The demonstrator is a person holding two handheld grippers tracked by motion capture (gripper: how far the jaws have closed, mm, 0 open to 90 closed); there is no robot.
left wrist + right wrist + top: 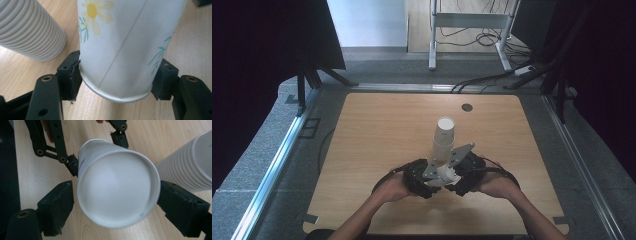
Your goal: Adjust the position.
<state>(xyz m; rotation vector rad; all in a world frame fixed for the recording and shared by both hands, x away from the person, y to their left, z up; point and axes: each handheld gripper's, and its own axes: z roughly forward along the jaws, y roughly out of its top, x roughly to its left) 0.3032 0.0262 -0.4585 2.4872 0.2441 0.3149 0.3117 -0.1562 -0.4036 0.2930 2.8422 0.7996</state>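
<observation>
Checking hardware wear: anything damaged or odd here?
Yes: in the left gripper view, the pad on the left gripper's fingers is torn and frayed where it presses the paper cup. The cup stack stands upright.

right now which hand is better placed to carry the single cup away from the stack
Left. Its tongs already pinch the flowered cup on both sides near its base. The right tongs sit at the cup's rim with a gap showing on one side. The stack stands just behind.

Light wooden rounded-corner table (377, 150) on grey carpet floor (257, 150); black curtains (257, 40) at sides; white metal desk frame (469, 22) and cables behind.
</observation>
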